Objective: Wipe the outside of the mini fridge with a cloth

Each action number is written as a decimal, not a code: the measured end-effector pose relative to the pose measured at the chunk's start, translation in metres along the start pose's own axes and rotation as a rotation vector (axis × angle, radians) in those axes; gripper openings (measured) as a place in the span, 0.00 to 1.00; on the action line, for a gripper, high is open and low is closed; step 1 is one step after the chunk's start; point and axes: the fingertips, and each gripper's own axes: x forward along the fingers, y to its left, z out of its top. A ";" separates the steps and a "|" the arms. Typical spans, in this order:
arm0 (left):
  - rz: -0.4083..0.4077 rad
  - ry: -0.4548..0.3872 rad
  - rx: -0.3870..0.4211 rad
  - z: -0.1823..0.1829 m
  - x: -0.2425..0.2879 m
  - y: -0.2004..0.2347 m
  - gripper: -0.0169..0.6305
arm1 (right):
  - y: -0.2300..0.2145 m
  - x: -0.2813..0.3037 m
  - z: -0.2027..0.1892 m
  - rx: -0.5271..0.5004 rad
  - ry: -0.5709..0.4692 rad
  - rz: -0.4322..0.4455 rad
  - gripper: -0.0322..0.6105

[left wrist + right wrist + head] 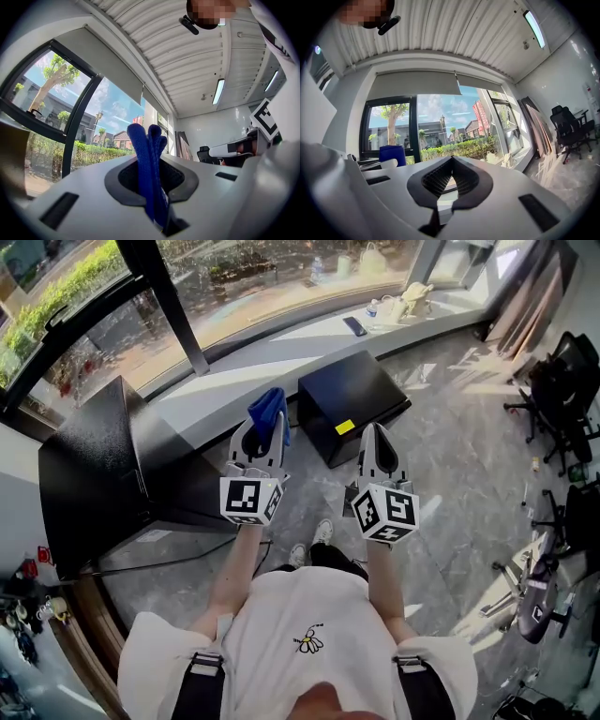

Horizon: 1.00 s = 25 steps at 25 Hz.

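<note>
Mini fridge (352, 401): a matte black box with a yellow sticker (345, 427) on its near corner. It sits on the floor against the window ledge (281, 348), ahead of you and well apart from both grippers.

Cloth (149, 168): blue, knitted and folded. Your left gripper (262, 432) has its jaws clamped on it, and it stands up above the fingertips.

Your right gripper (450, 180) has its ribbed pads together with nothing between them. It is held level with the left one and just beside it.

Floor (450, 427): glossy grey marble-look tile with sunlit patches.

A curved window (244, 277) runs along the ledge, which carries a bottle (373, 310) and a phone (354, 326).

A larger black cabinet (94, 465) with a grainy top stands to your left. Black office chairs (562, 381) stand far to your right.
</note>
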 end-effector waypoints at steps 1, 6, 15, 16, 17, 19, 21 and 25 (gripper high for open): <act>-0.001 0.001 -0.001 -0.001 0.009 -0.001 0.11 | -0.005 0.007 0.002 0.000 -0.001 0.005 0.07; 0.002 -0.003 0.011 -0.005 0.058 -0.008 0.11 | -0.030 0.043 0.011 -0.003 -0.014 0.044 0.07; 0.031 -0.028 0.033 -0.010 0.124 -0.009 0.11 | -0.071 0.099 0.020 0.015 -0.032 0.093 0.07; 0.032 -0.029 0.036 -0.011 0.127 -0.006 0.11 | -0.070 0.104 0.019 0.015 -0.032 0.097 0.07; 0.032 -0.029 0.037 -0.013 0.130 -0.004 0.11 | -0.070 0.108 0.017 0.013 -0.031 0.101 0.07; 0.028 -0.025 0.035 -0.016 0.135 -0.001 0.11 | -0.070 0.113 0.016 0.005 -0.026 0.097 0.07; 0.021 -0.024 0.034 -0.016 0.142 0.003 0.11 | -0.073 0.120 0.017 0.001 -0.023 0.083 0.07; 0.013 -0.022 0.037 -0.016 0.155 0.010 0.11 | -0.078 0.130 0.018 -0.002 -0.018 0.066 0.07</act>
